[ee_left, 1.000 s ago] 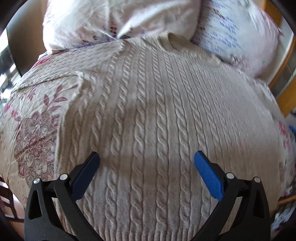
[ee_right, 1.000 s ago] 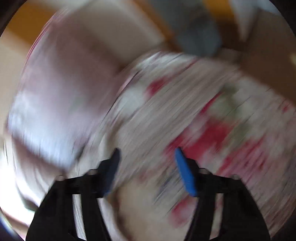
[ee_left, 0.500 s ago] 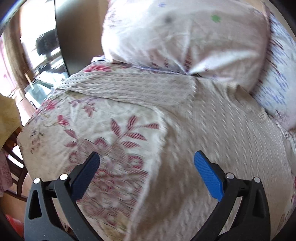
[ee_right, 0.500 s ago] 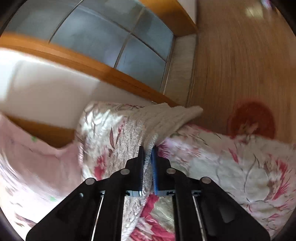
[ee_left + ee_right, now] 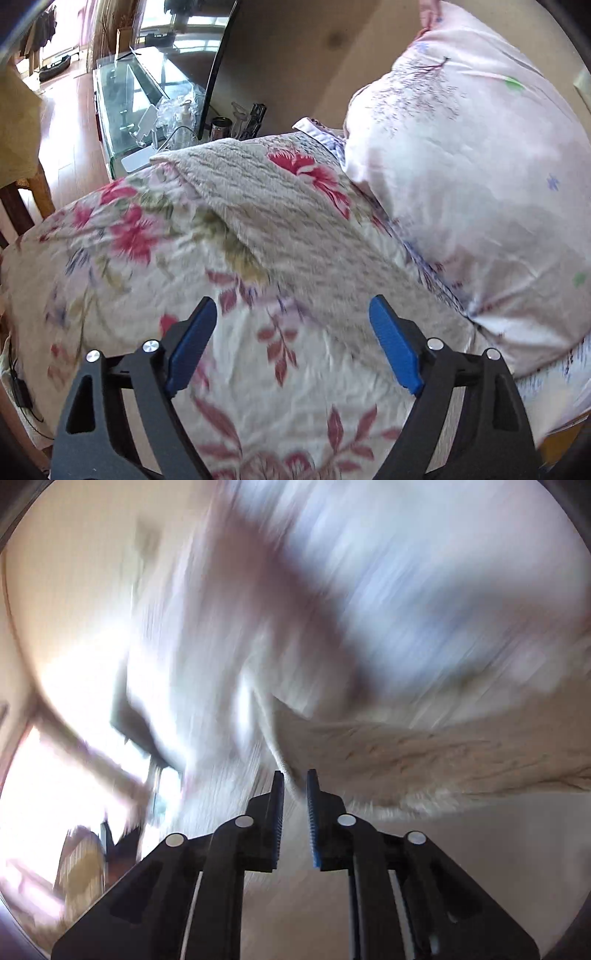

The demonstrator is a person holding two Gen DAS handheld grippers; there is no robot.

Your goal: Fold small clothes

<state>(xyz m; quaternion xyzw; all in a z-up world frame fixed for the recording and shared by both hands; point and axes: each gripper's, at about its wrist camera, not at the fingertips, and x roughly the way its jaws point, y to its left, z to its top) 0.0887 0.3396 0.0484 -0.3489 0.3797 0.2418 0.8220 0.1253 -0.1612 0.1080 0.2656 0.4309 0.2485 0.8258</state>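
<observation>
A beige cable-knit sweater lies on a floral bedspread (image 5: 122, 266). In the left wrist view one sleeve (image 5: 266, 206) runs diagonally from the far left corner toward the near right. My left gripper (image 5: 291, 332) is open and empty, hovering over the bedspread just in front of the sleeve. In the blurred right wrist view my right gripper (image 5: 295, 786) is nearly closed on a fold of the beige knit (image 5: 424, 753), which stretches off to the right.
A large pale pink pillow (image 5: 480, 184) lies at the right of the bed. Beyond the bed's far left edge stand a glass cabinet (image 5: 133, 99) and small bottles (image 5: 184, 122). A wooden chair (image 5: 22, 199) is at the left.
My left gripper swung left from over the sweater's body to the sleeve on the bedspread. My right gripper closed on the knit and is moving fast with it.
</observation>
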